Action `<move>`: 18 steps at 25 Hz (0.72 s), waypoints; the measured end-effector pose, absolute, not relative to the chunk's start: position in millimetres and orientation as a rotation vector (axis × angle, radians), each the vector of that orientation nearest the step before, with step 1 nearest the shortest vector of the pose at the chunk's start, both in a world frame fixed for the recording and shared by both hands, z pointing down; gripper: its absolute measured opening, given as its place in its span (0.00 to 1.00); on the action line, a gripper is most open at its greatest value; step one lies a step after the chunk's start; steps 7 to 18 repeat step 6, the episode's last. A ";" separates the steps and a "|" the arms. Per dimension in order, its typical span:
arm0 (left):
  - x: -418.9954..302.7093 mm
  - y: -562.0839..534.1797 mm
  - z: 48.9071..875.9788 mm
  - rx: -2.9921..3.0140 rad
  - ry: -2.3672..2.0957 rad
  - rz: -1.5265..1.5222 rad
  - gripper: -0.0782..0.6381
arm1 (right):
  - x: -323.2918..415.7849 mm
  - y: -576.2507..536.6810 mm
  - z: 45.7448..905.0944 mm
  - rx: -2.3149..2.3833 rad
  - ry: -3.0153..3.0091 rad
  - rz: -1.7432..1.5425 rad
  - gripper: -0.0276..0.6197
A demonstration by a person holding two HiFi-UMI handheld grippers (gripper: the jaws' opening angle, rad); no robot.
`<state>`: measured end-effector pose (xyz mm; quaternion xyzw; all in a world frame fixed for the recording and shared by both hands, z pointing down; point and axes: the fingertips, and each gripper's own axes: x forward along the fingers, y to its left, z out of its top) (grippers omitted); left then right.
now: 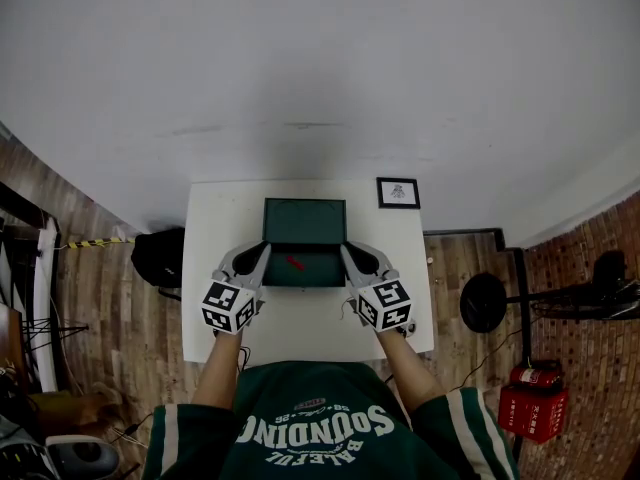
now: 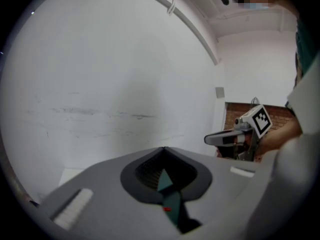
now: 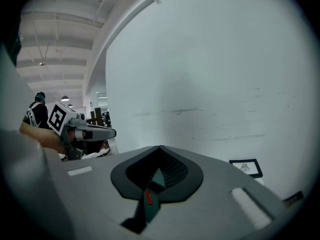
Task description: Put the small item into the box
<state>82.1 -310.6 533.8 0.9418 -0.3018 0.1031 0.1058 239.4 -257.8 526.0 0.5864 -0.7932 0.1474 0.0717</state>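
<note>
red small item (image 1: 295,262) is seen lying inside the open green box (image 1: 304,220) on the white surface (image 1: 210,233), so placement appears done. left claw (image 1: 266,250) and right claw (image 1: 344,250) are held closed and empty at the box's left and right sides.

The person's green shirt (image 1: 318,430), behind both tongs, carried large white letters reading "SOUNDING", upside down to the head camera; its smaller lines were illegible. The left gripper (image 1: 262,253) and right gripper (image 1: 347,251) bore square black-and-white coded markers. White print on a red case (image 1: 530,408), far right of the right gripper, could not be read.
</note>
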 end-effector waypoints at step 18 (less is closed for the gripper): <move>82.4 -309.7 536.3 2.773 -0.885 0.306 0.18 | 240.5 -257.4 529.0 1.759 -2.381 0.450 0.05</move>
